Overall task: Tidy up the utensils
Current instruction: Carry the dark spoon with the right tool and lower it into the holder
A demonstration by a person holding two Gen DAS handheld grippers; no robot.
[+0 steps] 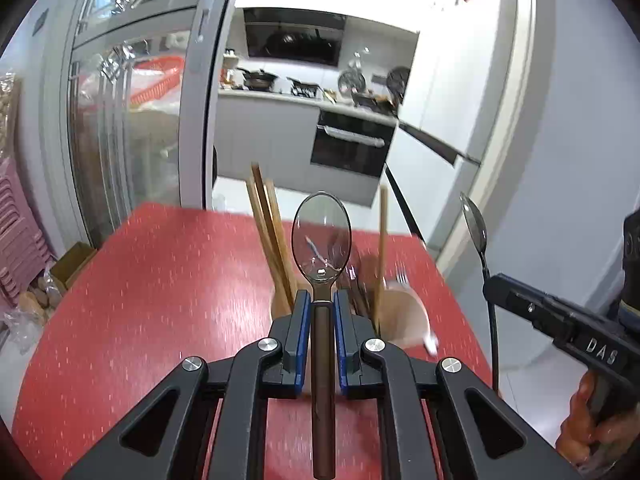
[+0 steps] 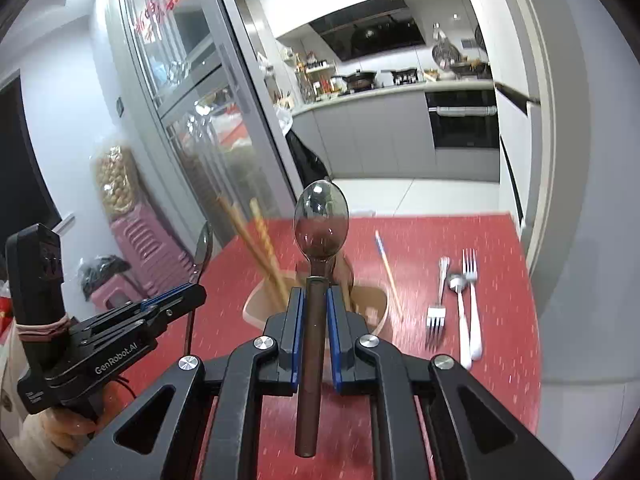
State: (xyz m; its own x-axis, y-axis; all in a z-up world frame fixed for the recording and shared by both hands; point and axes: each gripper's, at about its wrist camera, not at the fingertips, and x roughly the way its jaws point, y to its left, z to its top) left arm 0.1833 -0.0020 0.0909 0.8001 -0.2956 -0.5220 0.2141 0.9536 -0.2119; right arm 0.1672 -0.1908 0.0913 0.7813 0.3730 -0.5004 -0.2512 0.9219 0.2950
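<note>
Each hand carries a spoon above the holder. The left gripper [image 1: 321, 308] has its blue pads clamped on the neck of a brown-handled spoon [image 1: 321, 236], bowl standing up ahead of the fingertips and handle running back between the jaws. The right gripper [image 2: 313, 308] is clamped the same way on a second spoon [image 2: 321, 220], also bowl-up. Just beyond and below both sets of fingertips sits the tan utensil holder [image 2: 372, 308], with wooden chopsticks [image 2: 260, 252] leaning out of it to the left of the right gripper's fingers. To the right of those fingers, well apart, two forks [image 2: 436, 304] and a white-handled spoon [image 2: 464, 320] lie flat, and a single loose chopstick [image 2: 388, 272] lies between them and the holder. I judge the step to be carrying the two spoons to their place, with the loose cutlery not yet sorted. The next move seems to call for tipping each spoon handle-down over a free part of the holder, clear of the chopsticks, and letting go only once the handle is inside the rim; two grippers this close could knock together. The surface is a red speckled table [image 1: 160, 280]; beyond its far edge are a glass sliding door [image 1: 132, 120], a kitchen counter with pans, a built-in oven [image 1: 352, 144] and pink stacked stools [image 2: 152, 248].
</note>
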